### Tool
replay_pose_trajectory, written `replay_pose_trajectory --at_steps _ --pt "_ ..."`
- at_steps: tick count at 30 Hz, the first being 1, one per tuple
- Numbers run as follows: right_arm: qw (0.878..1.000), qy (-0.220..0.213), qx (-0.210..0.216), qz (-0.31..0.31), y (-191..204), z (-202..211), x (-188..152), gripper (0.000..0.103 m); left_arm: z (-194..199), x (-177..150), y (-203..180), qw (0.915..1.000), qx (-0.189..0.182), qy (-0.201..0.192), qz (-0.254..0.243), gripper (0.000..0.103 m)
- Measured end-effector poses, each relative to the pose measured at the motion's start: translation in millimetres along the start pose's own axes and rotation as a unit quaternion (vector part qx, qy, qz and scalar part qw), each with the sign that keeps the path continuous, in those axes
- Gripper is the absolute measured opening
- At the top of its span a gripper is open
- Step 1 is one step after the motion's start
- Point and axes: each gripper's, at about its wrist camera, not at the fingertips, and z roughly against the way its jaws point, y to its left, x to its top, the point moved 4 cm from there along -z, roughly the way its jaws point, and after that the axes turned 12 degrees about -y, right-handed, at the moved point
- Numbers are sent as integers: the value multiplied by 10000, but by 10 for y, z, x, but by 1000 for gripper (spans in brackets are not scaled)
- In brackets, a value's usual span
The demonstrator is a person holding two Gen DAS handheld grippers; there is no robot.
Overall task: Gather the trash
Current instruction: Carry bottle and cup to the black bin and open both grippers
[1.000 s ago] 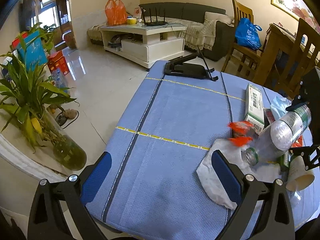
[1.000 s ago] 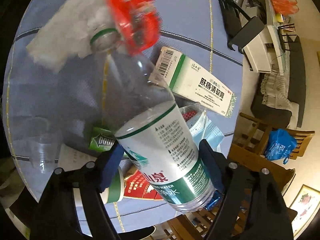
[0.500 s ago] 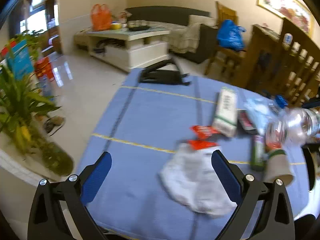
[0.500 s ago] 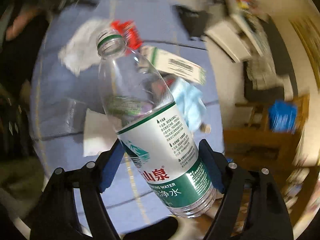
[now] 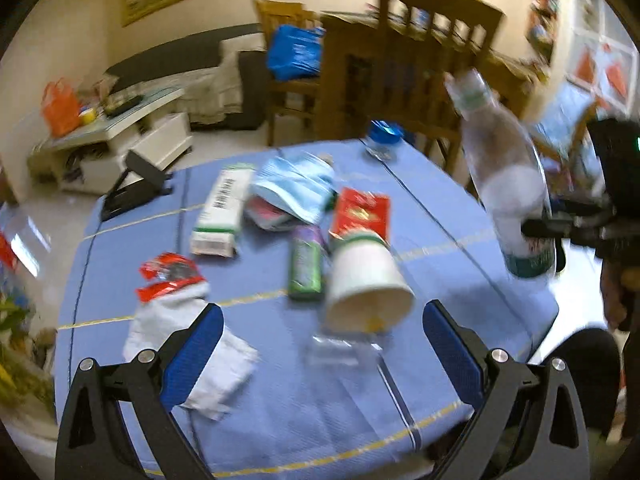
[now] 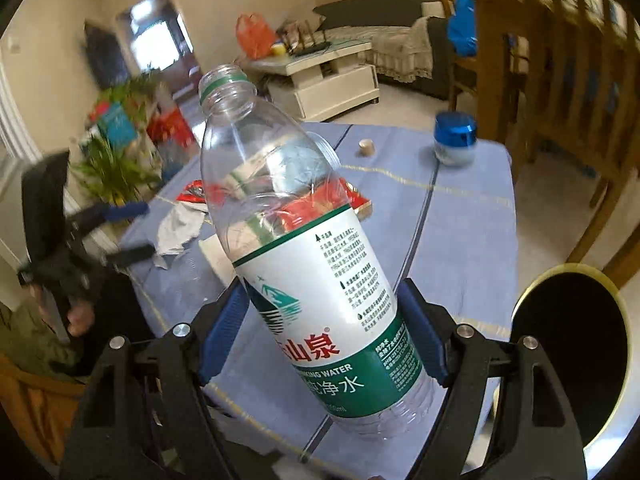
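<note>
My right gripper [image 6: 320,336] is shut on an empty clear plastic water bottle [image 6: 304,264] with a green and white label, held upright above the table's edge; it also shows in the left wrist view [image 5: 508,184]. My left gripper [image 5: 320,344] is open and empty above the blue tablecloth [image 5: 280,408]. Trash lies in front of it: a tipped white paper cup [image 5: 368,280], a crumpled white tissue [image 5: 192,344], a red wrapper [image 5: 168,276], a green pack [image 5: 306,264], a red pack [image 5: 362,210], a white and green box [image 5: 224,208] and a blue face mask [image 5: 296,184].
A black bin with a gold rim [image 6: 572,360] stands on the floor at the right of the table. A blue-lidded jar [image 6: 454,138] and a small cork [image 6: 366,147] sit at the table's far side. Wooden chairs [image 5: 432,60] stand close behind.
My right gripper has lifted the bottle off the table and swung it upright toward the bin side. My left gripper's view has swung right, over the trash pile.
</note>
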Motion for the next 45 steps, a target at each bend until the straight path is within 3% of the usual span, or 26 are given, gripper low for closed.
replay_pose_trajectory --at_steps 5,8,10,12,15,19,22,25,27,29,33,35,36,38,45 --pt "9995 -125 56 -276 -96 142 -157 75 -169 -135 -187 9985 -417 196 -284 97" --pt "9988 -280 104 -392 -114 174 -171 75 -298 -216 -146 9971 -600 415 -201 89" --pt "9982 -371 103 -459 -117 176 -175 75 -356 -275 -112 9959 -707 548 -147 77" --pt "9974 -447 88 -560 -171 189 -206 75 -454 -358 -84 9930 -811 860 -84 43" --pt "9957 -544 27 -754 -270 248 -252 75 -484 -402 -13 9917 -830 972 143 41" --pt "9930 -712 -128 -930 -386 364 -258 75 -347 -349 57 9946 -582 845 134 41" --pt "9874 -975 -630 -1074 -604 548 -225 75 -186 -203 43 9967 -501 641 71 41" --pt "9675 -1551 -1188 -1606 -981 904 -188 75 -16 46 -77 9982 -502 303 -122 42" --pt "9478 -1805 -1841 -1876 -1260 1118 -199 75 39 225 -208 9975 -660 108 -224 42" --pt "9321 -1956 -2214 -2093 -1458 1220 -234 75 71 439 -393 9953 -900 -85 -356 42" --pt "9142 -1940 -2641 -2384 -1743 1124 -389 76 16 794 -862 9863 -1526 -279 -556 42" --pt "9054 -1613 -2953 -2590 -1900 974 -591 78 -94 914 -1181 9819 -1696 -326 -775 42" --pt "9012 -1463 -3063 -2695 -1964 952 -654 78 -153 950 -1320 9801 -1748 -324 -879 42" --pt "8876 -1702 -3022 -3030 -2081 1084 -741 92 -325 1012 -1623 9756 -1954 -220 -972 42" --pt "8265 -2608 -3738 -3303 -2232 1708 -868 98 -1197 1105 -2574 9577 -2646 567 -978 42"
